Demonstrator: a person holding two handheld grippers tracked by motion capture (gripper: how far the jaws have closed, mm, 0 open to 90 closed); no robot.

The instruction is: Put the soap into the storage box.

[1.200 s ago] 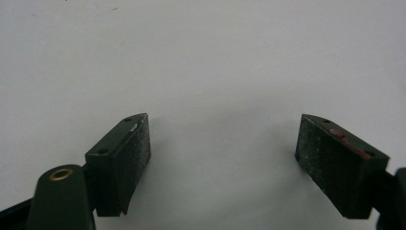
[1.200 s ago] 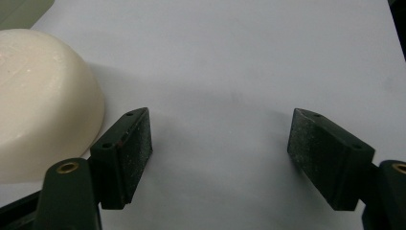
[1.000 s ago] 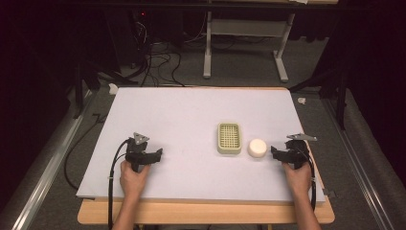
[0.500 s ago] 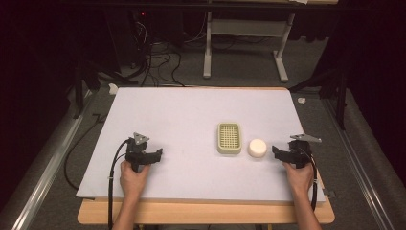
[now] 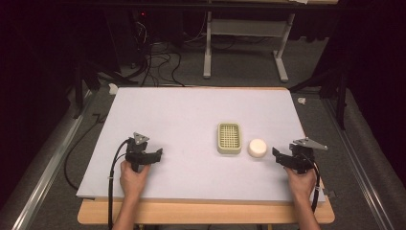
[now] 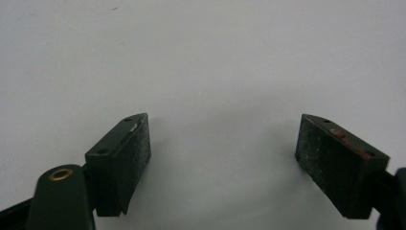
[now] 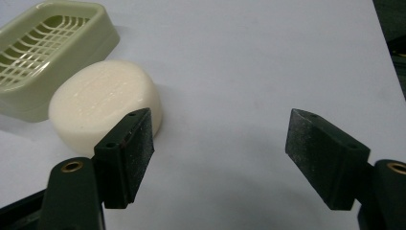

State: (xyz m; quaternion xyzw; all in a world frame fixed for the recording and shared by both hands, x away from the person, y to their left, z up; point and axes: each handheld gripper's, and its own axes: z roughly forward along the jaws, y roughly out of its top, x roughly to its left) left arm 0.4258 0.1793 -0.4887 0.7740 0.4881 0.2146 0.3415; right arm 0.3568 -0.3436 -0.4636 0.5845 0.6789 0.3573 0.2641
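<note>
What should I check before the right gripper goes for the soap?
1. Right gripper empty, nothing between the jaws, which have just been closing: ok.
2. Soap lying free on the table, beside the soap dish: ok.
3. Soap centred between the jaws: not ok, it sits off toward the left pad.
4. Dish grid empty: ok.
5. Left gripper open, clear of the work: ok.
6. Jaw gap wider than the soap: cannot tell.
</note>
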